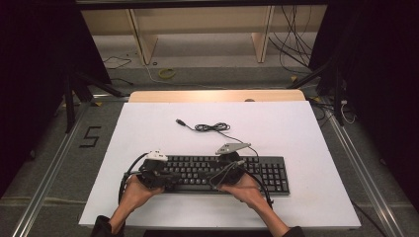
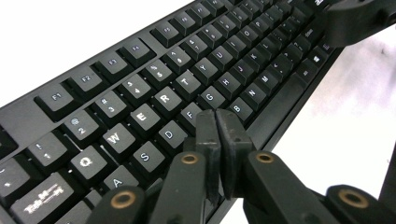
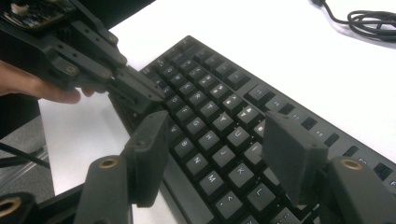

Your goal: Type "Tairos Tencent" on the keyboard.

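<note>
Two grippers over black keyboard (image 1: 217,173), left gripper (image 2: 217,128) jaws closed, right gripper (image 3: 219,163) jaws open, coiled cable (image 1: 211,127) behind

The keyboard (image 1: 225,174) lies on the table (image 1: 296,128), toward its near edge. Its coiled cable (image 1: 211,127) lies behind it. Both grippers sit over the keyboard's left half, the left gripper (image 1: 153,170) left of the right gripper (image 1: 228,165).

Lab or recording studio setup, not a home. A white board (image 1: 306,148) is laid over a wooden table (image 1: 217,96), flanked by aluminium rails (image 1: 44,182) on a grey carpeted floor (image 1: 375,163). Black curtains (image 1: 44,44) are hung at both sides, loose cables (image 1: 291,44) are strewn behind, and a "5" (image 1: 90,137) is taped to the floor.
</note>
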